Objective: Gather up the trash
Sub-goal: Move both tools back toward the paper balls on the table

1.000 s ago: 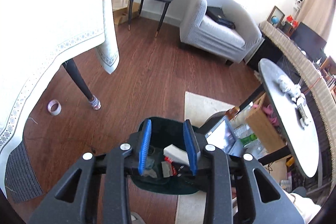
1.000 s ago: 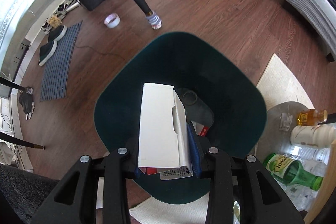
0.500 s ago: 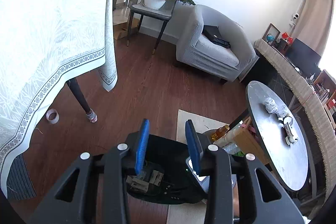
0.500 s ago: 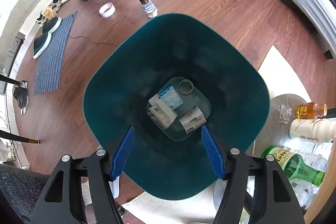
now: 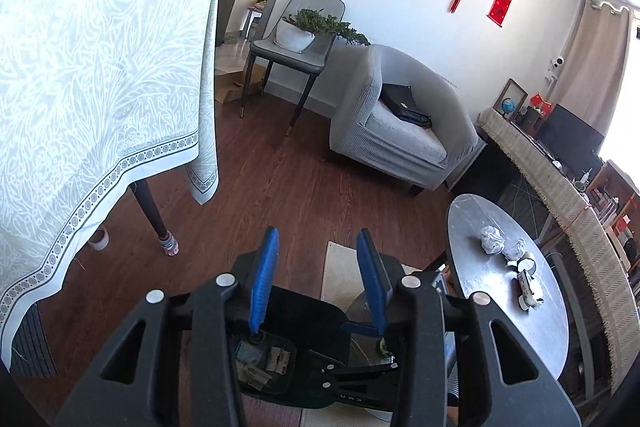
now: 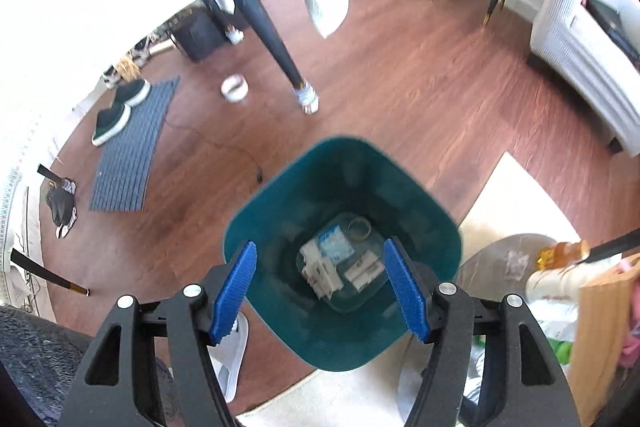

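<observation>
Big picture first: wood floor [image 6: 420,99], a cloth-covered bench [image 5: 80,87] on the far side, a grey armchair [image 5: 400,131] by the wall, and down on the floor the teal trash bin [image 6: 280,307], standing upright just beside the cream rug [image 6: 516,199]. Next, the round grey bench [image 5: 508,291], and that looks like the place to work, with two crumpled paper balls [image 5: 502,245] sitting close together on its top and some small items near them that are too small to name. Now the tools: right gripper [image 6: 324,291] hangs above the bin mouth, blue fingers [image 6: 234,287] spread wide with nothing between them; left gripper [image 5: 316,279] has its fingers parted and opening further, also empty. In the bin's bottom lie small cartons and wrappers [image 6: 336,265] beside a ring-shaped scrap [image 6: 359,227], so some trash is already in. My read is that the next pickup is those paper balls: take one at a time, come at it from above, close on the middle of the wad so it doesn't squirt out, carry it over the bin's centre and only then let go. There's also a tape roll [image 6: 234,87] on the floor by the bench leg, well apart from the bin, possibly worth a later trip
</observation>
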The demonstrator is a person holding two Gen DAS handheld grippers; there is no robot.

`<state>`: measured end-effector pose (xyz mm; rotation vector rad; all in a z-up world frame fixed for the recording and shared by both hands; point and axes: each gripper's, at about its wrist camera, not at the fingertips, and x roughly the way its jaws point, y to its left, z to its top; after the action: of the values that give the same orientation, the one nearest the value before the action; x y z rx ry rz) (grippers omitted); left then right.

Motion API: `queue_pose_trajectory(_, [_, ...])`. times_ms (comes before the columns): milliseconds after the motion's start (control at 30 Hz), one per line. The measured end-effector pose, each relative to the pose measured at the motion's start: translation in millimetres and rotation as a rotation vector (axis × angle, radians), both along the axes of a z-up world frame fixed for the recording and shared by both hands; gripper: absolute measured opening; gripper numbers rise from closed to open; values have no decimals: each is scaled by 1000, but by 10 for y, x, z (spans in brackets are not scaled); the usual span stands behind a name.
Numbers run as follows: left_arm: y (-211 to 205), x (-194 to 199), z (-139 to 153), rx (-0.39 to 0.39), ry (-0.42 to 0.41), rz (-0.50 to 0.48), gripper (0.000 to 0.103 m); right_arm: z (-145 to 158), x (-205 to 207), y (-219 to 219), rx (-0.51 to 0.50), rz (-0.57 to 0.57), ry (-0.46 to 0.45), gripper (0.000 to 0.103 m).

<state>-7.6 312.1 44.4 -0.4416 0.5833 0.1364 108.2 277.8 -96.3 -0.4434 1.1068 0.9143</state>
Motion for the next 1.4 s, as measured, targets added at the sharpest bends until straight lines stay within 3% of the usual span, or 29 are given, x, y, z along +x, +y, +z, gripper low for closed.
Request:
queue_pose_trajectory(267, [-261, -16, 254, 17, -71, -25, 46, 621, 46, -398, 105, -40, -95, 67])
queue_pose_trajectory(567, [-583, 198, 291, 13, -79, -59, 50, 1155, 190, -1014, 187, -141, -189, 68])
queue_pose_trajectory(800, [-918, 401, 248, 74, -55, -106, 54, 1398, 391, -1545, 206, -226, -265, 71])
queue_pose_trajectory(1400, [-1680, 1013, -4, 44, -14, -234, 60, 1631, 913, -2885, 199, -451, -367, 73])
